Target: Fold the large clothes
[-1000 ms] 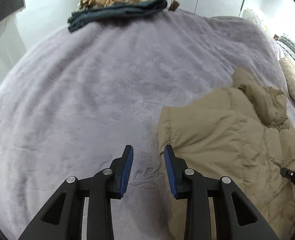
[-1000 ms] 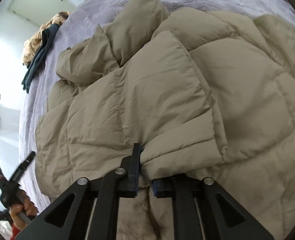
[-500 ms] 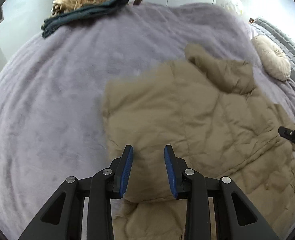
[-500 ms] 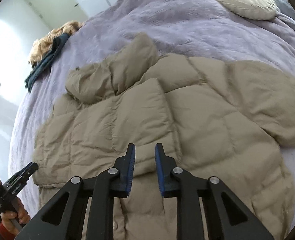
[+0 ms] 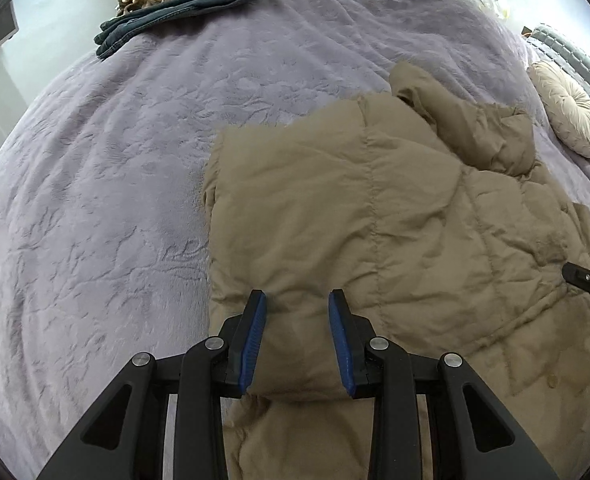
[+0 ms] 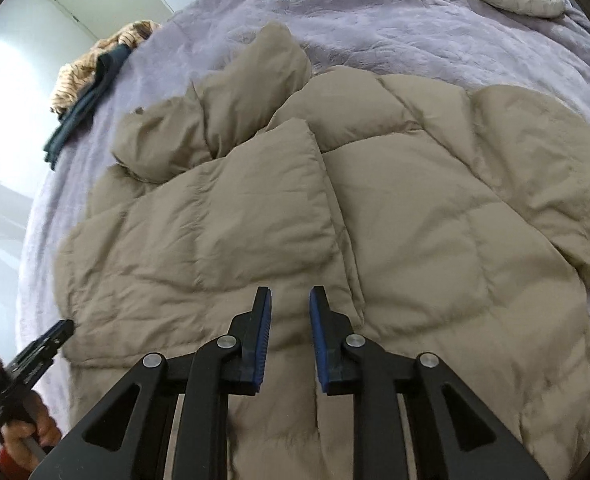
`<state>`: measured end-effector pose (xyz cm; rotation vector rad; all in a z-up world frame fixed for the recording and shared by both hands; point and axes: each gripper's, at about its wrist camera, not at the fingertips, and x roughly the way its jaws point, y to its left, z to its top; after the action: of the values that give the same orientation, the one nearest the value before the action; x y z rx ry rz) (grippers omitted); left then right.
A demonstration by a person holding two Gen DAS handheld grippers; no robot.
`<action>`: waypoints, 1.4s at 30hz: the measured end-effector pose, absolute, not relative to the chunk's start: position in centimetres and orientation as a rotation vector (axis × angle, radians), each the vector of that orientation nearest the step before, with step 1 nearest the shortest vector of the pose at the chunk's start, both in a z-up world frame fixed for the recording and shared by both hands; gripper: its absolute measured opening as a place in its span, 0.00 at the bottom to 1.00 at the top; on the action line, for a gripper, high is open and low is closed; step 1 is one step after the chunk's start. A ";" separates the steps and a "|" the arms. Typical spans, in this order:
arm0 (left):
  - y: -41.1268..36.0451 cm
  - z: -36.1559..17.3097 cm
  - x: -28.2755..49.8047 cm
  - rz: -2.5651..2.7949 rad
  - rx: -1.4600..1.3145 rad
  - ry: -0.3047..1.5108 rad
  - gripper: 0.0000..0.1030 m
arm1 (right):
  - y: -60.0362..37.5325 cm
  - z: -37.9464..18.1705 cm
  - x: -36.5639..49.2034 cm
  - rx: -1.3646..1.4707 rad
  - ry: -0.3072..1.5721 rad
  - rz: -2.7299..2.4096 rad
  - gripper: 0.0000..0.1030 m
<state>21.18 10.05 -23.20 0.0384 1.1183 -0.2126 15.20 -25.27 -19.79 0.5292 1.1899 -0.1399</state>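
Observation:
A tan quilted puffer jacket [image 5: 375, 216] lies on the purple bed; it also shows in the right wrist view [image 6: 335, 208], with one sleeve folded across the body and the hood bunched at the far end. My left gripper [image 5: 297, 300] is open just above the jacket's near left part, holding nothing. My right gripper [image 6: 290, 294] is open above the jacket's middle, holding nothing. The right gripper's tip [image 5: 587, 280] shows at the left view's right edge, and the left gripper [image 6: 35, 356] at the right view's lower left.
A purple bedspread [image 5: 115, 160] covers the bed. A pile of dark blue and striped tan clothes [image 5: 187, 4] lies at the far corner and also shows in the right wrist view [image 6: 87, 92]. A round cream cushion [image 5: 567, 116] sits at the right.
My right gripper let go of the jacket sleeve, opened and lifted back. My left gripper moved right from over bare bedspread to over the jacket's left part.

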 end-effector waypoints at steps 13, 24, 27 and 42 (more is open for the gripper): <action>4.9 -18.3 14.4 -0.310 0.025 1.115 0.76 | -28.8 -17.9 5.2 0.786 1.223 -0.182 0.50; -2.6 -17.1 10.4 -0.415 0.067 1.164 0.81 | -35.6 -16.9 -1.0 0.898 1.145 -0.303 0.66; -4.6 -17.0 9.7 -0.431 0.087 1.165 0.81 | -38.1 -16.8 -2.5 0.924 1.122 -0.341 0.68; -13.5 -17.4 8.1 -0.504 0.167 1.185 0.81 | -51.9 -18.4 -7.9 1.172 0.915 -0.528 0.90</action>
<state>8.07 -13.46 -17.39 0.1669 1.1851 -0.5039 -7.90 -51.88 -18.38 1.1718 0.9146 -0.5277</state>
